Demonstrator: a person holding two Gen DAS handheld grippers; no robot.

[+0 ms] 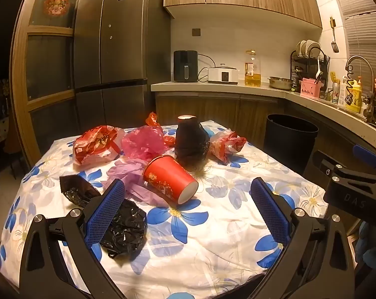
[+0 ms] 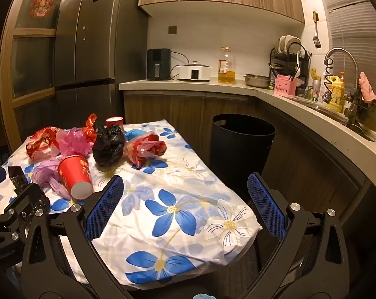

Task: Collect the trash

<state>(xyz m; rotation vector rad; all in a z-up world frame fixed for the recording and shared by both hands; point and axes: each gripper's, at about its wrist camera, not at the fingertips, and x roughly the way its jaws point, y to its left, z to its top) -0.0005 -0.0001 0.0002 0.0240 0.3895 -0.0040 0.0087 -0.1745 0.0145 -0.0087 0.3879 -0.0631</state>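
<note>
Both the left claw (image 1: 188, 209) and the right claw (image 2: 185, 206) hover wide open and empty over the worktop (image 2: 188, 224), near the tipped red cup (image 1: 170, 178).

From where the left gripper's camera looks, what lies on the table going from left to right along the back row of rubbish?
Red printed plastic bag → pink plastic bag → black bag with a cup on top → red-and-clear plastic bag, then, off the table, the black trash bin.
</note>
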